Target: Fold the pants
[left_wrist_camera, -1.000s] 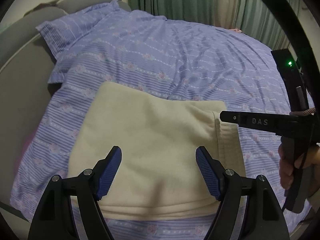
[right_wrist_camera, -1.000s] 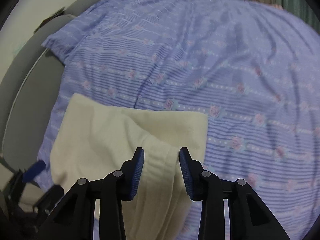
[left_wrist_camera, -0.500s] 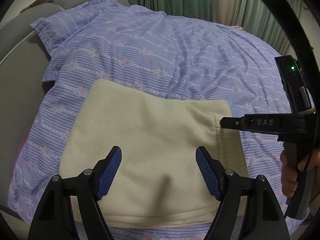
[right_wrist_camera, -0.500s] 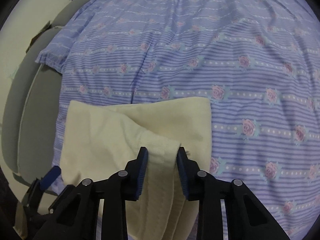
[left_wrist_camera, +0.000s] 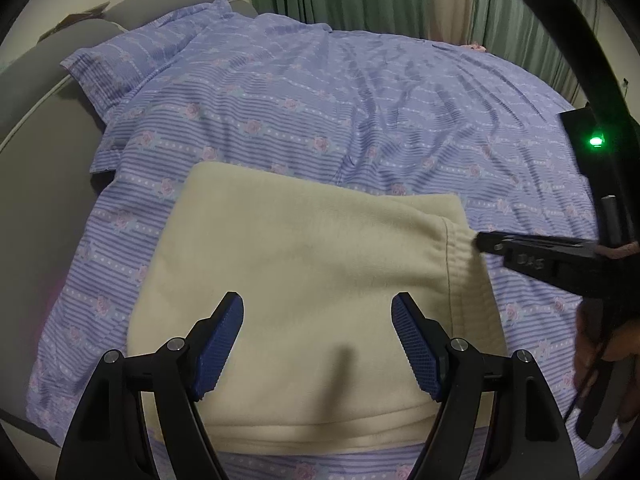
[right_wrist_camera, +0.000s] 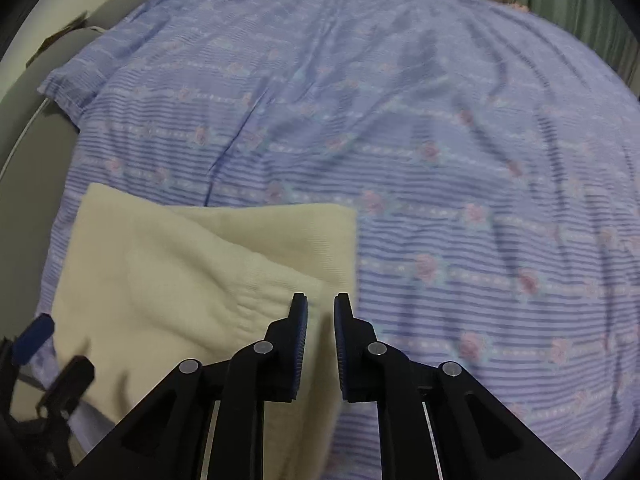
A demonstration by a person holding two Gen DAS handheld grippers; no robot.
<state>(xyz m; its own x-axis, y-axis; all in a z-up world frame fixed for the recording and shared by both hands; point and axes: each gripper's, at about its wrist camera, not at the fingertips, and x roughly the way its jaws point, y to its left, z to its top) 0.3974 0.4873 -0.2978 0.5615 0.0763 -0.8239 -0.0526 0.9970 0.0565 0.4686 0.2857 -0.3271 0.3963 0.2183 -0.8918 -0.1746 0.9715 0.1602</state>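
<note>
Headboard: the grey padded headboard (left_wrist_camera: 44,92) filled the left edge of the left wrist view, with the pillow (left_wrist_camera: 132,60) against it at upper left.

Left gripper: the left gripper (left_wrist_camera: 318,344) hung over the lower centre of its frame, jaws wide apart and holding nothing, much as it had a second before.

Pants: the cream pants (left_wrist_camera: 312,280) lay folded into a flat block on the striped blue bedsheet (left_wrist_camera: 360,100), in the lower middle of the left view and the lower left of the right view (right_wrist_camera: 180,264).

Waistband: the ribbed waistband (left_wrist_camera: 464,264) ran down the right side of the block.

Right gripper: the right gripper (right_wrist_camera: 320,340) had earlier straddled the band; here its jaws were nearly together with cloth between them, and I could not tell whether they truly pinched it. In the left view its tip (left_wrist_camera: 486,242) touched the band's upper right edge.

Change: the band had slid left of the right jaws, and the right view was blurred.

Meaning: the fold looked nearly done, to my eye.
</note>
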